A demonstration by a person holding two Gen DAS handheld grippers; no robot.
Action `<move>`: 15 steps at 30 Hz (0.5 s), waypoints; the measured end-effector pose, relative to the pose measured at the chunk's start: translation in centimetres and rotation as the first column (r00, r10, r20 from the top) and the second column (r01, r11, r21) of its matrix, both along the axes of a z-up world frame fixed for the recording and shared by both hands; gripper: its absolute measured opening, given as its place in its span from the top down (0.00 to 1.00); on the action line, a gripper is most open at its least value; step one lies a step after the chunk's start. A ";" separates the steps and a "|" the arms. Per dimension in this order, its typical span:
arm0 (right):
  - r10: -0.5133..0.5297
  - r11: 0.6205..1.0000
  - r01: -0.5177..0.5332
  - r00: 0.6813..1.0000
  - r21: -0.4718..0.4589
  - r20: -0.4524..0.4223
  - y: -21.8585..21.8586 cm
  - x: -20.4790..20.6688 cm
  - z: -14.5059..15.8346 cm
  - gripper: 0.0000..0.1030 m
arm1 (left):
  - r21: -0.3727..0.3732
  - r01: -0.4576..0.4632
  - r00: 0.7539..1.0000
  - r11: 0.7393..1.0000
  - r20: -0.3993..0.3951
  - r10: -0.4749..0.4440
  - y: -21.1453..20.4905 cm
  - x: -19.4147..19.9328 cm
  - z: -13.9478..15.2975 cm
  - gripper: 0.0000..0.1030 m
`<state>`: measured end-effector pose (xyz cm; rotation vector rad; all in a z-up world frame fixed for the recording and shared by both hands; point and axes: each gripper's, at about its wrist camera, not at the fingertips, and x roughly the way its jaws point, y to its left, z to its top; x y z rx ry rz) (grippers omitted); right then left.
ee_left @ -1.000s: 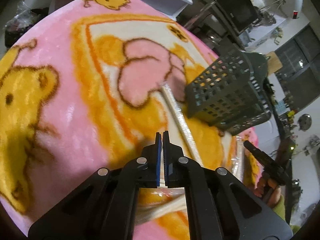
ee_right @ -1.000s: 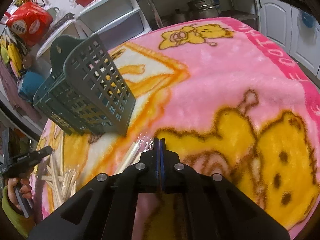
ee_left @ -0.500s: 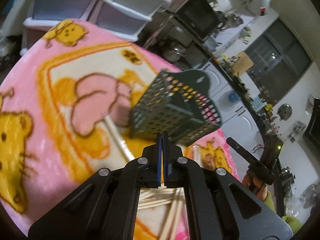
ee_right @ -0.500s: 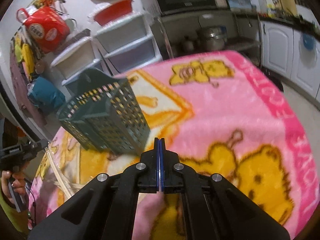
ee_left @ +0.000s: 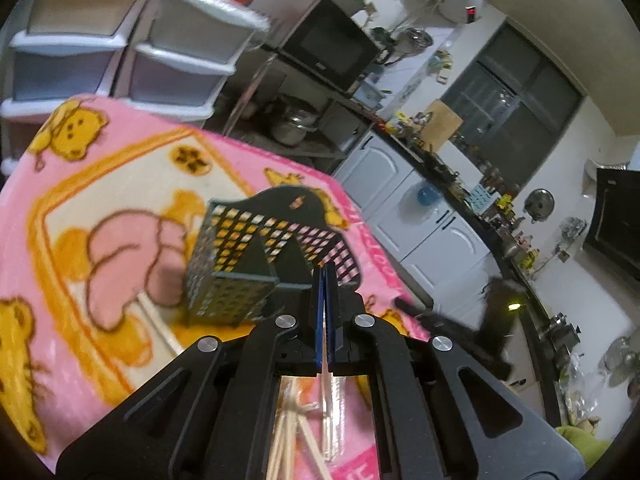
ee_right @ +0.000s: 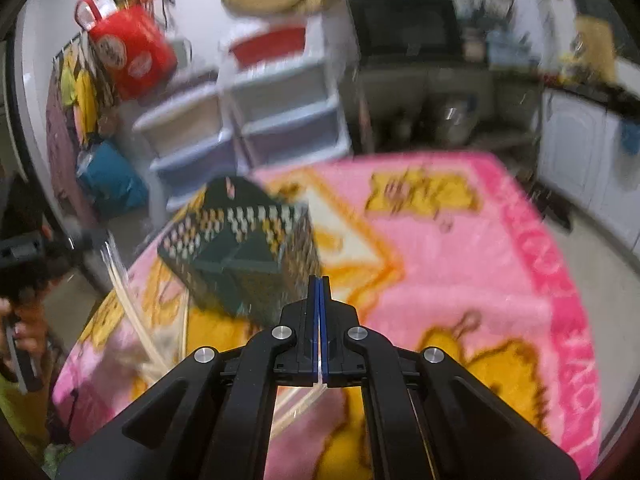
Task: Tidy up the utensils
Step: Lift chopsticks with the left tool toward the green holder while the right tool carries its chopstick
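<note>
- Left wrist view: my left fingers (ee_left: pixel 325 276) are pressed together on a thin wrapped chopstick pair (ee_left: pixel 326 404) that trails back beneath them.
- Basket (ee_left: pixel 256 256): dark green, perforated, with inner dividers, upright on the blanket (ee_left: pixel 100 184) just beyond my left fingers; its compartments look empty, as far as I can tell.
- One wrapped pair (ee_left: pixel 158 322) lies on the blanket at the basket's left foot.
- Loose bare chopsticks (ee_left: pixel 286 440) lie below my left fingers, crossing one another.
- Blanket: pink with yellow bears, covering the table.
- Right wrist view, blurred: my right fingers (ee_right: pixel 319 288) are closed, a thin pale sliver (ee_right: pixel 320 360) showing between them; I cannot tell what it is.
- Same basket (ee_right: pixel 240 248) stands ahead and left of my right fingers.
- My left hand (ee_right: pixel 24 320) at the left edge carries wrapped chopsticks (ee_right: pixel 124 300) slanting over the table's near-left corner.
- Beyond the table: white plastic drawers (ee_right: pixel 280 120), microwave (ee_left: pixel 332 52).
</note>
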<state>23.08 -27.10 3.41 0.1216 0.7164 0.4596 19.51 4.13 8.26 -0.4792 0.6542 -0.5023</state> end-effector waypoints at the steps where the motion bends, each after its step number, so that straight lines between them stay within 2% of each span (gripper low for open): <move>1: 0.022 1.000 -0.022 0.999 0.012 -0.030 0.0 0.5 -0.8 0.99 | 0.002 0.007 1.000 1.000 0.010 -0.007 -0.3 0.1 0.5 1.00; 4: 0.038 0.997 -0.043 0.996 -0.067 -0.083 0.6 1.6 -3.2 0.97 | 0.009 0.024 0.999 1.000 0.034 -0.024 -1.2 0.3 1.6 1.00; 6: 0.037 0.993 -0.050 0.992 -0.106 -0.117 1.0 2.2 -4.8 0.84 | 0.014 0.031 0.999 0.999 0.044 -0.032 -1.6 0.5 2.0 1.00; 7: 0.045 0.993 -0.059 0.990 -0.102 -0.135 1.1 2.4 -5.4 0.76 | 0.016 0.034 0.998 0.999 0.048 -0.035 -1.7 0.5 2.2 1.00; 8: 0.055 0.993 -0.070 0.986 -0.093 -0.159 1.2 2.7 -6.1 0.73 | 0.018 0.036 0.998 0.999 0.052 -0.037 -1.9 0.5 2.4 1.00; 15: 0.081 0.990 -0.103 0.976 -0.101 -0.202 1.6 3.8 -8.5 0.71 | 0.024 0.050 0.996 0.998 0.073 -0.052 -2.6 0.8 3.5 1.00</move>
